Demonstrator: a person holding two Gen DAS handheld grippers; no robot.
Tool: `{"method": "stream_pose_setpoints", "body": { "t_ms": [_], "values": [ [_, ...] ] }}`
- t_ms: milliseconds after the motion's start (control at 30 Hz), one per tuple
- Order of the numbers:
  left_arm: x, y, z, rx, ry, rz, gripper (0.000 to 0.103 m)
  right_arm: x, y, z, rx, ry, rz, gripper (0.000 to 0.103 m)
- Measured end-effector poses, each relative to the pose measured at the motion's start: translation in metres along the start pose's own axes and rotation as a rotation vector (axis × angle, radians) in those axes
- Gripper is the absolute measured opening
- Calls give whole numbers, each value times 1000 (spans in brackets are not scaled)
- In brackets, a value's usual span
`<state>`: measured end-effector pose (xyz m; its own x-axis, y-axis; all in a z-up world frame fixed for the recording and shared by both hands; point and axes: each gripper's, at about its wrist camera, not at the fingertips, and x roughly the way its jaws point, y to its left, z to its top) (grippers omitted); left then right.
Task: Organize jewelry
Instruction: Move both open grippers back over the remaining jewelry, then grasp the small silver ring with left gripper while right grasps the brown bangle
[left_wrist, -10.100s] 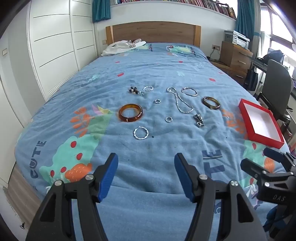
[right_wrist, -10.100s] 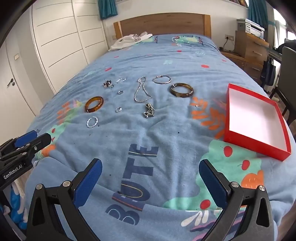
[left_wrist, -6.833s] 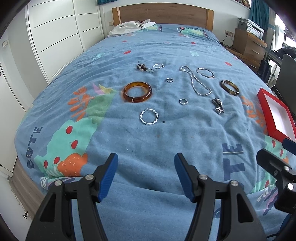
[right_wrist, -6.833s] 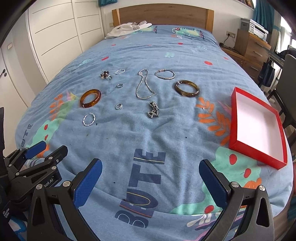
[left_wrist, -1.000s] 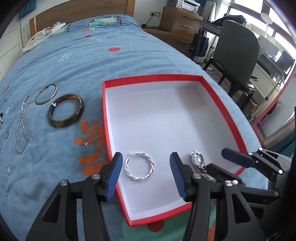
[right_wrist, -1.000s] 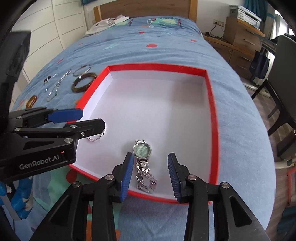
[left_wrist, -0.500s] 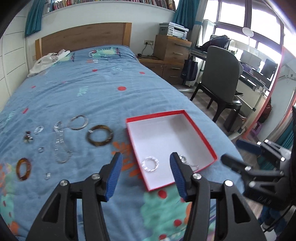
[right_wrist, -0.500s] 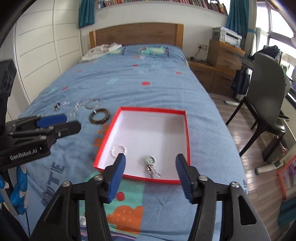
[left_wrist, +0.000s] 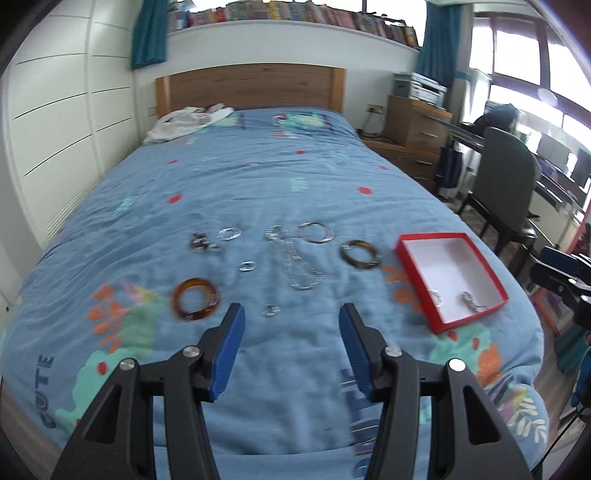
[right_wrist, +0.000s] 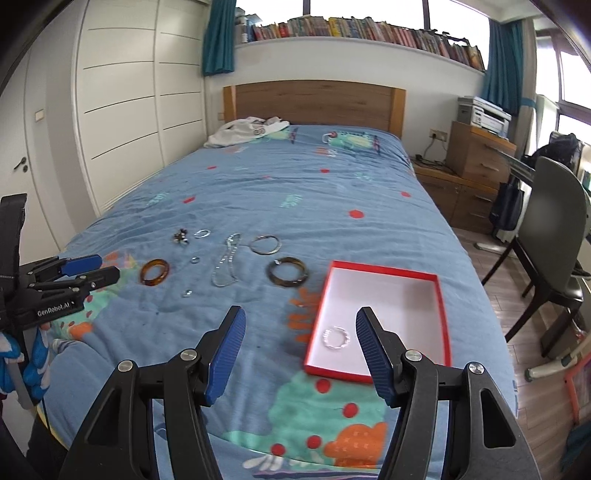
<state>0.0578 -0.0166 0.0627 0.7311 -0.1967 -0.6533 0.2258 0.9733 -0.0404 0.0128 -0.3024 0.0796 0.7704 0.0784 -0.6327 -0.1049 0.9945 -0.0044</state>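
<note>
The red box (left_wrist: 432, 236) (right_wrist: 384, 271) lies at the right of the blue bedspread. A twisted silver ring (right_wrist: 336, 338) (left_wrist: 436, 297) and a watch (left_wrist: 471, 301) rest in its near end. Loose on the bed to its left are an amber bangle (left_wrist: 194, 299) (right_wrist: 155, 272), a dark bangle (left_wrist: 360, 254) (right_wrist: 288, 276), a chain necklace (left_wrist: 295, 262) (right_wrist: 226, 266), a thin silver bangle (left_wrist: 316, 232) and small rings (left_wrist: 246, 266). My left gripper (left_wrist: 291, 310) hangs open and empty above the bed's near part. My right gripper (right_wrist: 301, 314) is open and empty, short of the box.
A white garment (right_wrist: 247, 131) lies by the wooden headboard. White wardrobe doors (right_wrist: 118, 122) run along the left. A chair (right_wrist: 554, 236) and a wooden drawer unit (right_wrist: 476, 155) stand right of the bed. Bare bedspread lies between the grippers and the jewelry.
Both grippers have drawn back and risen from the red box, leaving ring and watch inside. The left view has swung toward the loose jewelry. The right jaws stand wider.
</note>
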Motion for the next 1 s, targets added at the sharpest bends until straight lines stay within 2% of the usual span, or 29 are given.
{"method": "stream_pose_setpoints", "body": {
  "t_ms": [100, 200, 467, 633, 833, 1000],
  "values": [
    [-2, 33, -8, -31, 8, 42, 51, 11, 12, 2, -8, 13, 23, 61],
    [7, 48, -14, -36, 25, 53, 51, 31, 20, 0, -15, 47, 44, 61],
    [84, 30, -32, -66, 130, -8, 51, 101, 29, -7, -2, 139, 102, 55],
    [135, 23, -29, -105, 183, -48, 51, 145, 29, 6, -3, 171, 119, 54],
    [186, 31, -25, -136, 231, -36, 50, 199, 27, 31, -4, 198, 129, 54],
    [211, 32, -24, -144, 254, -31, 50, 243, 28, 40, -18, 243, 134, 54]
  ]
}}
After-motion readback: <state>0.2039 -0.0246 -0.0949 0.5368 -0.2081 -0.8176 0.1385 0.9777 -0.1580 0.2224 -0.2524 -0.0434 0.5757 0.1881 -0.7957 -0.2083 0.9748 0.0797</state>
